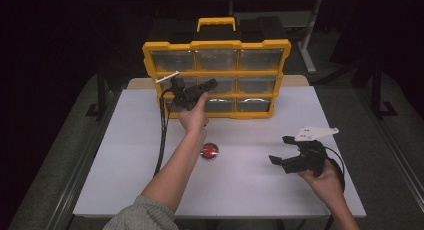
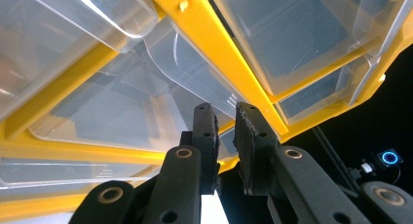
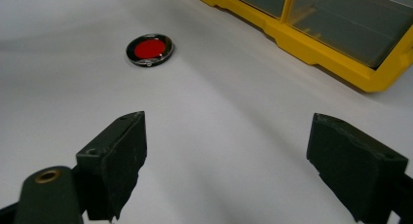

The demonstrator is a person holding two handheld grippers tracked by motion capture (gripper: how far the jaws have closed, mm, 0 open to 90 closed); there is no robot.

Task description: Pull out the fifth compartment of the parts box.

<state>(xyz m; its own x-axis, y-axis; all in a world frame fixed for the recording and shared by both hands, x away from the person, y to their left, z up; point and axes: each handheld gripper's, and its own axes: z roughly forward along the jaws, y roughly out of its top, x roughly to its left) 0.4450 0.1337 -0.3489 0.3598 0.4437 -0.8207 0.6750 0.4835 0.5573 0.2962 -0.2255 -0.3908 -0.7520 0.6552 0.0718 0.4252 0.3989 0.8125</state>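
Drawer (image 2: 185,63): clear plastic, thin-walled, seated in the middle row of the yellow organiser (image 1: 217,44), at or near the centre column. Judged light and stiff, with a smooth, slippery face; apparently empty, though contents not readable through the glare. Judged liable to crack or whiten under a hard squeeze. Best hold: the curved pull lip on the front, pads flat on either side of it, pull straight out along the runners. Any twist likely to jam it in the yellow frame.

Left gripper (image 2: 224,109) right at the organiser's front, tips up against that drawer. Jaws pressed nearly together, a narrow slot left between the pads, the clear lip appearing to run down into that slot. Judged a pinch on the lip; contact of plastic on pad hard to confirm because of transparency. From the high view, same gripper (image 1: 212,83) raised to the organiser's middle row, angled toward the centre column.

Organiser upright at the far side of the table (image 1: 250,190), carry handle on top; judged prone to tip or slide toward the person under a hard pull.

Right gripper (image 3: 226,118) well in front of the organiser and to its right, low over the table, jaws spread wide, nothing between them.

Red disc (image 1: 209,150) flat on the table in front of the organiser, well apart from both grippers.
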